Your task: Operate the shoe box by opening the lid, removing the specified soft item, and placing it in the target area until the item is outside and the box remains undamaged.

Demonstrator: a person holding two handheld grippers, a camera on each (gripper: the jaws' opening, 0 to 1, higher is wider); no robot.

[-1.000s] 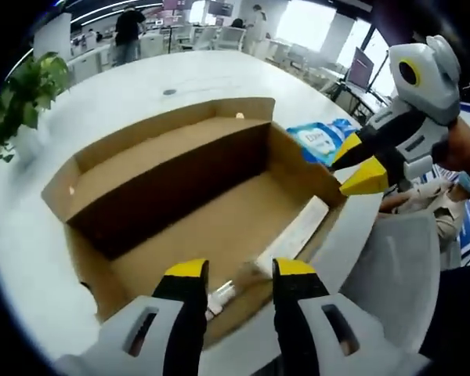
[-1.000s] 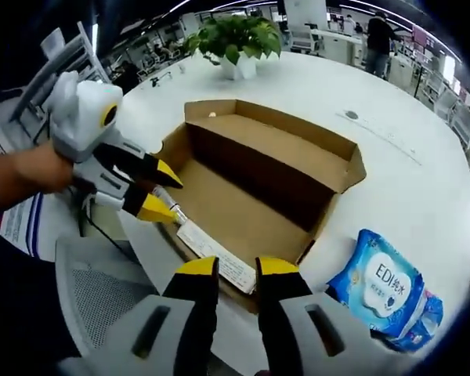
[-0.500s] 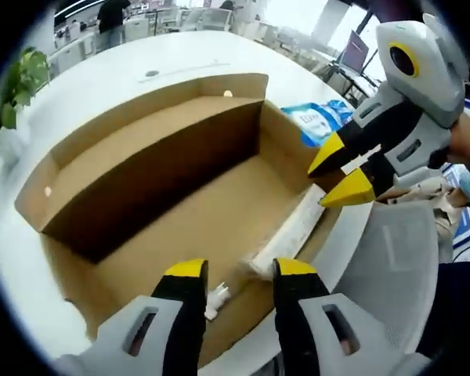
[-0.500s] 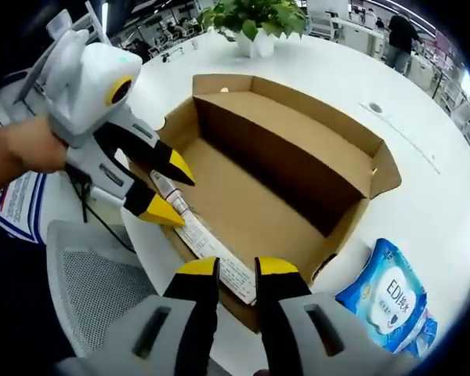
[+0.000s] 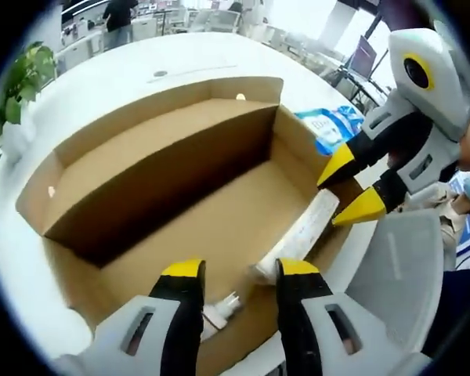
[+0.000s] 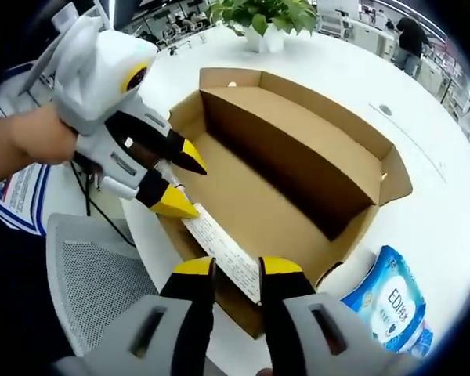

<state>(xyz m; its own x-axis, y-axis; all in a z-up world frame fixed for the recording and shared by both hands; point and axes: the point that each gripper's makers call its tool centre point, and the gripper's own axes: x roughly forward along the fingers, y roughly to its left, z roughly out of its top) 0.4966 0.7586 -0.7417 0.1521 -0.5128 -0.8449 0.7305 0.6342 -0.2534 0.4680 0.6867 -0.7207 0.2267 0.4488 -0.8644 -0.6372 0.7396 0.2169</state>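
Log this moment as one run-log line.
box: cardboard shoe box open, inside bare | item: blue wipes pack out on white table | left gripper open at near wall | right gripper open at near wall

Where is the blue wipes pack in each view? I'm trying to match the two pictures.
Left gripper view: the blue wipes pack lies upper right, beyond the box's far end, beside the right gripper.
Right gripper view: it lies lower right, on the white table.
Shared landmark: the open cardboard box.
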